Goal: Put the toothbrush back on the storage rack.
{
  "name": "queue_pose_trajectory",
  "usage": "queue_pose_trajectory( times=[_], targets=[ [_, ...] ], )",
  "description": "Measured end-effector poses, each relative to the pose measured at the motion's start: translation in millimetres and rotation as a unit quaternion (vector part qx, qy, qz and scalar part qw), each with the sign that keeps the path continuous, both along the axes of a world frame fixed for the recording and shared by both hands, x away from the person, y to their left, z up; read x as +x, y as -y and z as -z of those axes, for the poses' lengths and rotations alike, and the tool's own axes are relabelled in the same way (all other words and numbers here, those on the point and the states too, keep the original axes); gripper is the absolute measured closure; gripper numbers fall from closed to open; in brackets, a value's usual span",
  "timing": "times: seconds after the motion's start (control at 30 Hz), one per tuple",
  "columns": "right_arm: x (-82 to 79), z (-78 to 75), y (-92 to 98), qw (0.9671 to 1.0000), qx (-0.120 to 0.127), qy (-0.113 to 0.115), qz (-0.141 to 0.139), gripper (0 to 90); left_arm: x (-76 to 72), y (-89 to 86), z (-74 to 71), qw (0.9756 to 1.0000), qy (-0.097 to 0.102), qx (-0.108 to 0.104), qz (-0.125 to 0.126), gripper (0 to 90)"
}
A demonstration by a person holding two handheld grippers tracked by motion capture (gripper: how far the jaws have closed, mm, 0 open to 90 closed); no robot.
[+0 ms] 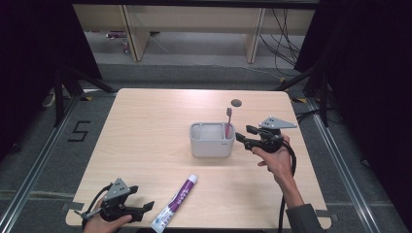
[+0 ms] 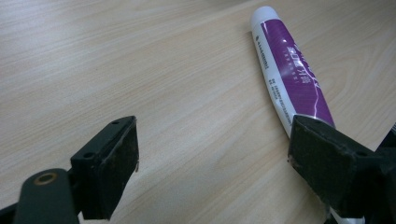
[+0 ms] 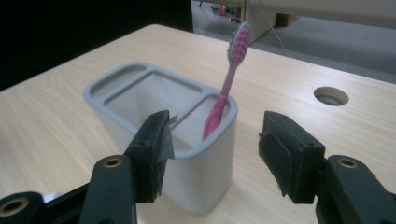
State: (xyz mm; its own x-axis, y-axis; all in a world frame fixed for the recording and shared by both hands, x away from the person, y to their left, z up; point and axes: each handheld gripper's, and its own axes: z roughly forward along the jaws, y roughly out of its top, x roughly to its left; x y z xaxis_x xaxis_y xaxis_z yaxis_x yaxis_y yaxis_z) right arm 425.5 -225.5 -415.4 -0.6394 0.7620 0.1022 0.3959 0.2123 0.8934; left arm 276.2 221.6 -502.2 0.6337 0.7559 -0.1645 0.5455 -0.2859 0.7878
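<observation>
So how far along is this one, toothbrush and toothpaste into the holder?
Done: the toothbrush stands in the grey holder; the right gripper is open beside it. In hand: nothing; the open left gripper sits beside the toothpaste tube. Left: the tube, flat on the table.

A pink toothbrush (image 3: 229,79) stands in a grey holder (image 1: 212,140). The brush leans a little, with its bristle end up and its handle down in the small end slot of the holder. The holder is a box with rounded corners and an open top. A purple and white toothpaste tube (image 1: 176,197) lies flat, well apart from the holder.
</observation>
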Motion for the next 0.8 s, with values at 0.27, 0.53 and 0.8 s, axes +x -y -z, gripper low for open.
queue_pose_trajectory(
  times=[0.27, 0.53, 0.8],
  targets=[
    [-22.4, 11.6, 14.1, 0.9999, -0.008, -0.011, -0.003, 42.6, -1.1, 0.4, -1.6, 1.0, 0.001, -0.002, -0.001, 15.9],
    [-41.3, 31.6, 28.1, 0.9993, -0.014, -0.035, 0.009, 42.2, -1.5, 0.9, -1.5, 1.0, 0.003, -0.001, 0.002, 15.9],
    [-60.1, 42.8, 33.5, 0.9992, -0.021, -0.033, 0.01, 42.1, -1.2, 1.1, -1.0, 1.0, 0.001, 0.0, 0.002, 15.9]
  ],
)
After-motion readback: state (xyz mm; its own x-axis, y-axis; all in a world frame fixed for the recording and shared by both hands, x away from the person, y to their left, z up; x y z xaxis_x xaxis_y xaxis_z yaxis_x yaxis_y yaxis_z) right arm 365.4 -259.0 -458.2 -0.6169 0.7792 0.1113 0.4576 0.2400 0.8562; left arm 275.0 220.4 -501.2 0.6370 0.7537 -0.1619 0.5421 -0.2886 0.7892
